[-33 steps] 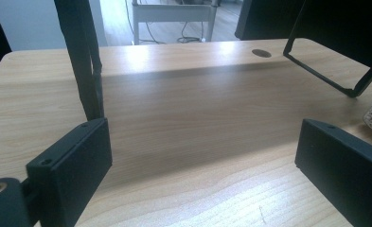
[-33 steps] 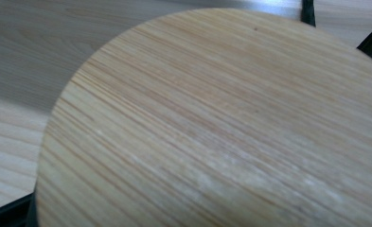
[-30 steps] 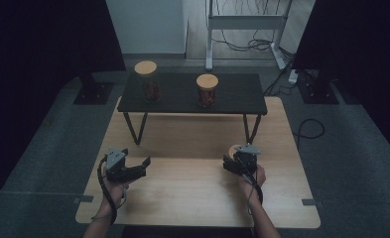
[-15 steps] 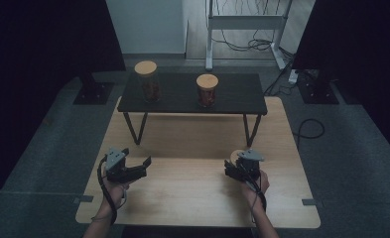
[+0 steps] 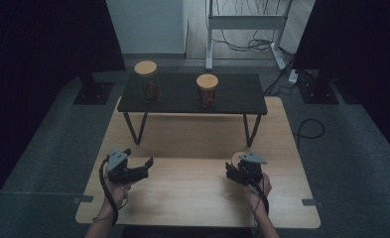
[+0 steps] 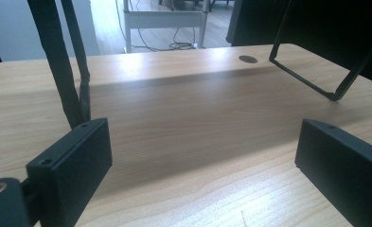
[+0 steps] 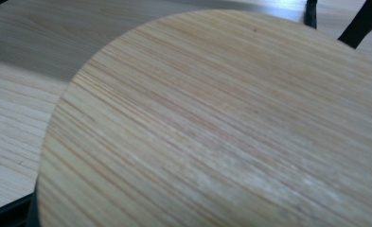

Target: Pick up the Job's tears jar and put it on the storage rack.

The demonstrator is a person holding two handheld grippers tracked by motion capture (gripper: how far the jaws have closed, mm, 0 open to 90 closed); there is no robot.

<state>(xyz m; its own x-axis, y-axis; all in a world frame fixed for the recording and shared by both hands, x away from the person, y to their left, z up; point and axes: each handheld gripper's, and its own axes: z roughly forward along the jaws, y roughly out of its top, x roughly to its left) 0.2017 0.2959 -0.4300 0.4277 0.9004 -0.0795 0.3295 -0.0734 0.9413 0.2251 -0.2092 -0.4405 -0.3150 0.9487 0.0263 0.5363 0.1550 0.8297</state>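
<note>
bamboo lid (image 7: 221,127), flat and round, sits clenched in my right tongs (image 5: 243,171), its face just ahead of them above the wooden table (image 5: 192,198). i judge it light, stiff and a bit slick, so the rim is the place to pinch. my left tongs (image 5: 133,168) gape wide, nothing between them, well apart from the lid.

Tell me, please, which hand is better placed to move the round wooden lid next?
Right. The right gripper is shut on the wooden lid, while the left gripper stands open, apart from it.
</note>
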